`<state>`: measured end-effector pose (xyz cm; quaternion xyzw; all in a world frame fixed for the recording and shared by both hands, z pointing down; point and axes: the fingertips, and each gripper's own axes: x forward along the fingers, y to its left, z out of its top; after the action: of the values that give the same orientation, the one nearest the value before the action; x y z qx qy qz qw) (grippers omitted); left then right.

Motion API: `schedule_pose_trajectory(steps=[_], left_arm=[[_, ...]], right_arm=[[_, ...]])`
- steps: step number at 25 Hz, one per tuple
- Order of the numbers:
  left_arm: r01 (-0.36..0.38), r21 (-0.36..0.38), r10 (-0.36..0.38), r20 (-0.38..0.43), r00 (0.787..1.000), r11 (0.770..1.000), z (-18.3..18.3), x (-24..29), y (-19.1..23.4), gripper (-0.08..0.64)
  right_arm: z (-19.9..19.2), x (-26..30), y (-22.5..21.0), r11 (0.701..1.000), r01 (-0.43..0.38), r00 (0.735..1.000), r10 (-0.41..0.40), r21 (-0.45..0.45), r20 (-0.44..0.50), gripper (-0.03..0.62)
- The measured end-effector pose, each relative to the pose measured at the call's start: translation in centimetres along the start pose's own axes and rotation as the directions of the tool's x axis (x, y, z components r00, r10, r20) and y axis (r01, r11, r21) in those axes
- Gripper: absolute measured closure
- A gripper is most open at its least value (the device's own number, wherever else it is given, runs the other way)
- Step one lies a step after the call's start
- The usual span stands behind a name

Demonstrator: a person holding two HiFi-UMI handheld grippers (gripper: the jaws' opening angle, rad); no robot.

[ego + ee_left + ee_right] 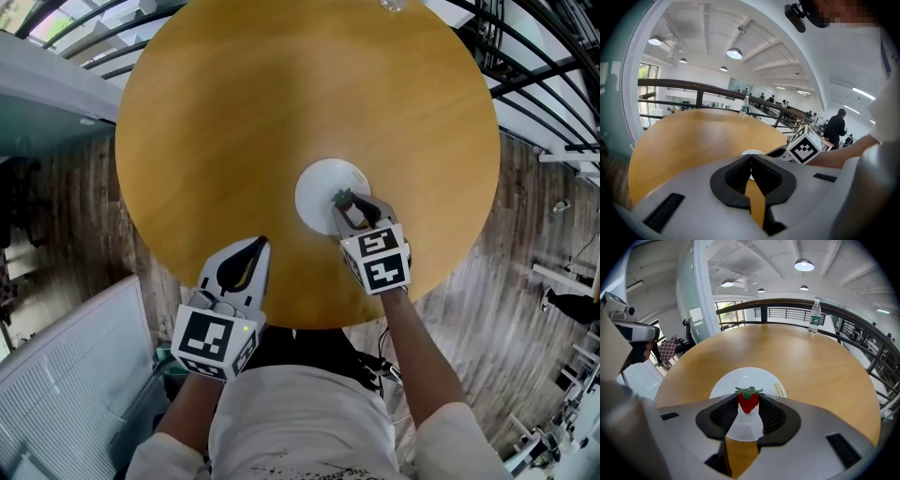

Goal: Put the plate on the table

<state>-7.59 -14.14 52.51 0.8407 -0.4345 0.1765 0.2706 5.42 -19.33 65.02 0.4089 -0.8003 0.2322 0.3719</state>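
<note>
The plate (740, 378) already lies on the table (234, 112) directly under the right hand-held gripper (748, 405), whose jaws clamp a strawberry (748, 401), probably to be lowered and released next; the left hand-held gripper (751, 158) is closed and empty.

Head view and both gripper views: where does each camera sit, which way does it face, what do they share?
Head view: on the person's head, looking steeply down at the table and plate; both arms, left gripper and right gripper show.
Left gripper view: on the left gripper, facing across the table; its shut jaws and the right forearm show.
Right gripper view: on the right gripper, tilted down at the plate; its jaws grip a strawberry.
Shared: all see the plate; both gripper views, the water bottle.
</note>
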Motion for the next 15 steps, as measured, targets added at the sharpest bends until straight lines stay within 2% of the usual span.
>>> schedule_pose_trajectory(steps=[10, 15], left_arm=[[-0.01, -0.014, 0.01, -0.01, 1.0, 1.0, -0.4, 0.1, 0.7, 0.537], [-0.01, -0.028, 0.01, -0.014, 1.0, 1.0, -0.5, 0.3, 0.9, 0.537]], right_arm=[[-0.5, 1.4, -0.1, 1.0, 0.002, 0.999, -0.002, -0.018, -0.032, 0.443], [-1.2, 1.5, 0.2, 1.0, -0.016, 0.998, 0.016, 0.003, -0.066, 0.442]])
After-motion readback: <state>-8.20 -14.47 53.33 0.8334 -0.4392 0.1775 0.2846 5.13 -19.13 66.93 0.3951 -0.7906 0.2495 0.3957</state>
